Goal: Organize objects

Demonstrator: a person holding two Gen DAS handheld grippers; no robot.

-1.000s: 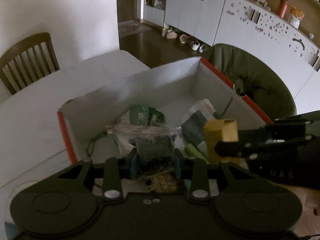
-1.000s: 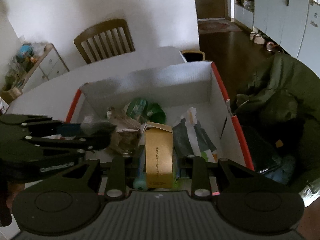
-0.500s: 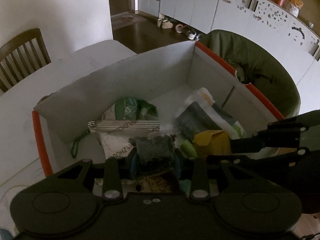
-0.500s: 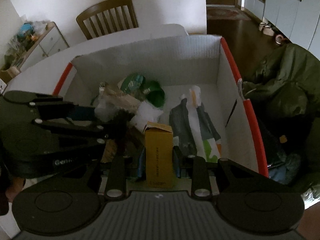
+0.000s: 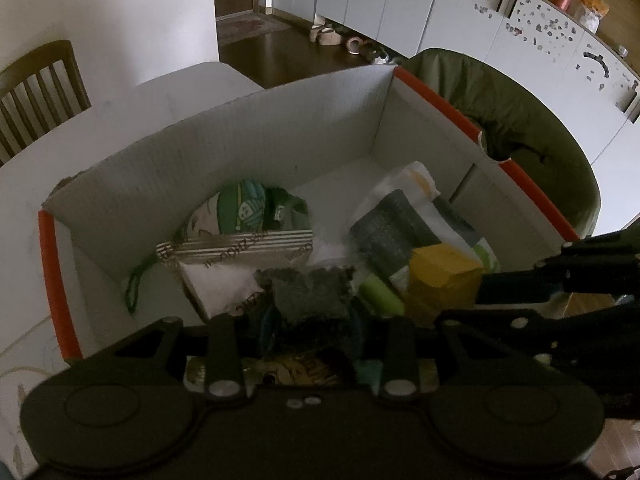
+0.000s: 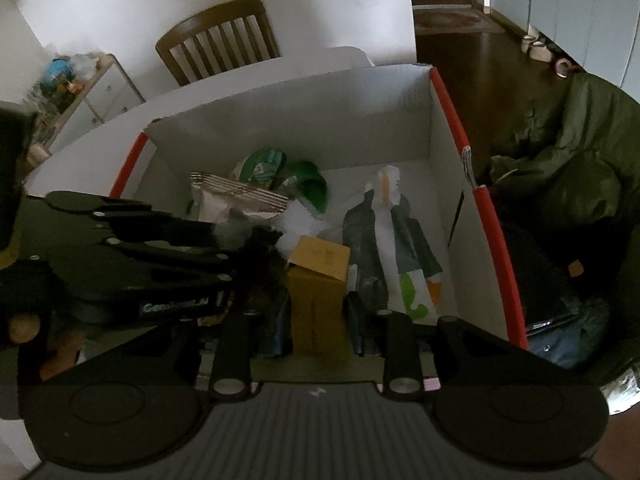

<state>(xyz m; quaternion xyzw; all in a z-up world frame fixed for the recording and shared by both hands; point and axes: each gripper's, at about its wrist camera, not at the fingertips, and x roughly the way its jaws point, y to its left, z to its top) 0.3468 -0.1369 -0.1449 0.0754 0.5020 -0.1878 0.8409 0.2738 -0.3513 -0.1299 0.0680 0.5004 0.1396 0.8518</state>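
My left gripper (image 5: 312, 320) has its jaws clamped on a dark grey fuzzy packet (image 5: 310, 294), held just above the near end of the white cardboard box (image 5: 224, 152) on the tabletop (image 5: 24, 184); my right gripper (image 6: 318, 320) grips a yellow carton (image 6: 318, 280) over the same box, beside a green-and-white pouch (image 6: 394, 248) lying inside.

A white rounded table (image 5: 132, 108) carries an open white cardboard box with orange-red edges (image 5: 248, 152), filling its near right part.
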